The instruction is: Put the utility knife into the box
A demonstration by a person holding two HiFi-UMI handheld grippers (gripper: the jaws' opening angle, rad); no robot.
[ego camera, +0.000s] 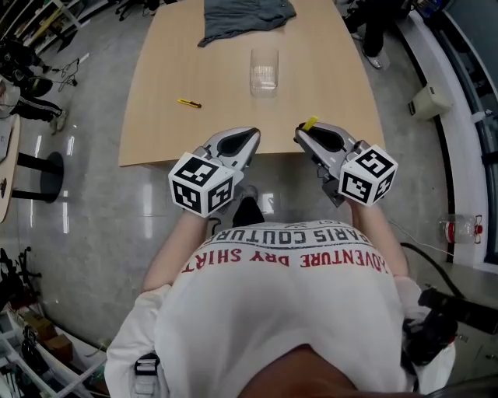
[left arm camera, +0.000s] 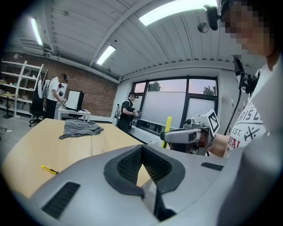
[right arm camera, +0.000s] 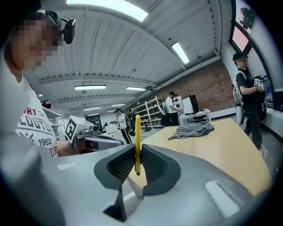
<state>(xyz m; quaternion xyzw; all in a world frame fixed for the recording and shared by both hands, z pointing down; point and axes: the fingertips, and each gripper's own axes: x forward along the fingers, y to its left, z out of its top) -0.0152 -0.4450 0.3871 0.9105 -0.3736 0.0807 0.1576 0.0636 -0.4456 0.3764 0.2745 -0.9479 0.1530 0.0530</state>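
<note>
**Head view:** You stand at the near edge of the wooden table with the left gripper and right gripper side by side over that edge. The yellow utility knife lies flat on the table's left part, beyond the left gripper and well apart from the clear box standing mid-table. A gray garment lies at the far end.

**Left gripper view:** Your left gripper's pads are clenched together on nothing. The knife lies on the tabletop to the left.

**Right gripper view:** Your right gripper's jaws clamp a thin yellow strip, which stands upright. It is seen too edge-on to identify.
</note>
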